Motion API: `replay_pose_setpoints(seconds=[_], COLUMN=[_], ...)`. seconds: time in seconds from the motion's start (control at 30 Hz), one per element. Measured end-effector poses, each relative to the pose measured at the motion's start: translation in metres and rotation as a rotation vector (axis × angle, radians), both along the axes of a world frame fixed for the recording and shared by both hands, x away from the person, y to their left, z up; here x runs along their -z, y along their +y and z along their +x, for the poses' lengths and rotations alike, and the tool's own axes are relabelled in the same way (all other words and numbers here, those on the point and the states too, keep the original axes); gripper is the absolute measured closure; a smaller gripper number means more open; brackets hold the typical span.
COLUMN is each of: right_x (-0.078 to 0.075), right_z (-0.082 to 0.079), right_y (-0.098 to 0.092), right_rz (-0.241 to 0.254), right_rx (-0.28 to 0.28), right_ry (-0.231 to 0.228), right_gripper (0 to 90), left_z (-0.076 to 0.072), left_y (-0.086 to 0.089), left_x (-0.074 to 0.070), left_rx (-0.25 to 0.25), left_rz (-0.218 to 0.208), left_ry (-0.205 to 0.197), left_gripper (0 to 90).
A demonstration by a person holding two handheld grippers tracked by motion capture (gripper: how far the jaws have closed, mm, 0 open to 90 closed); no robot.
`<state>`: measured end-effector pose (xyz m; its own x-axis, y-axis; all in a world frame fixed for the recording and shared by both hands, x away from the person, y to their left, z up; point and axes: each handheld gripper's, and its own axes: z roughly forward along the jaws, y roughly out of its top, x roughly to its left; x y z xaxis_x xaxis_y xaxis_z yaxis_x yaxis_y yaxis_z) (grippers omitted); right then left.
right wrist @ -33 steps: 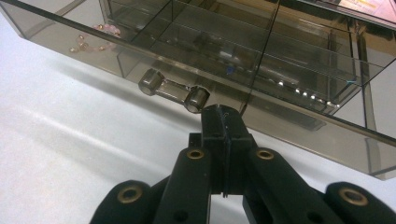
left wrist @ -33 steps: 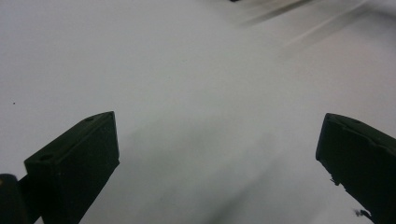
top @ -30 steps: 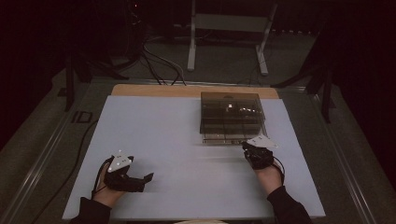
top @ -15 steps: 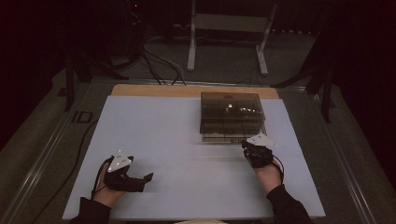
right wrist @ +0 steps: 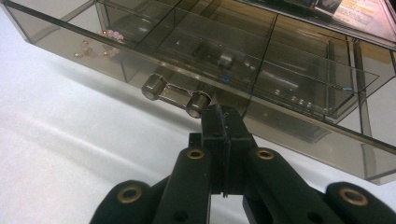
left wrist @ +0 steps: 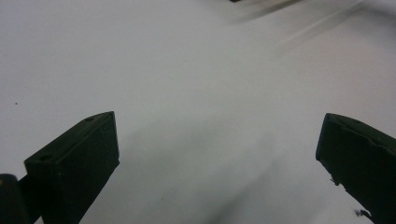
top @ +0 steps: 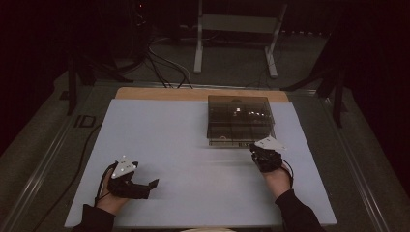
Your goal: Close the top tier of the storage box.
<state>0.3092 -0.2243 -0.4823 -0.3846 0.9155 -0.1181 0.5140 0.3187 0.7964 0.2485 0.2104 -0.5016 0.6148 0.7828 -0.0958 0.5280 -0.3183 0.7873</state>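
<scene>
A smoked clear drawer box stands on the white table at the far right. Seen in the right gripper view, its lowest drawer juts out toward me, with a bar handle between two round knobs. My right gripper is shut, jaws pressed flat together, its tip right beside the handle's right knob; nothing shows between the jaws. From above, the right gripper sits at the box's front edge. My left gripper rests near the front left, open over bare table.
Pale pink beads lie in the drawer's left compartment. A wooden strip runs along the table's far edge. Behind it are a metal stand and floor cables.
</scene>
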Motion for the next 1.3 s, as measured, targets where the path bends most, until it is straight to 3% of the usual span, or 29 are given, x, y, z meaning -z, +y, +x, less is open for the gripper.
replay_pose_setpoints(seconds=[1.3], right_x=[-0.006], right_z=[0.015], right_y=[0.004], right_rz=[0.008], right_rx=[0.012], right_ry=[-0.018], right_gripper=[90.0], left_z=[0.000], left_y=[0.000], left_x=[0.000], left_rx=[0.000], left_rz=[-0.004], left_ry=[-0.001], left_gripper=[1.1])
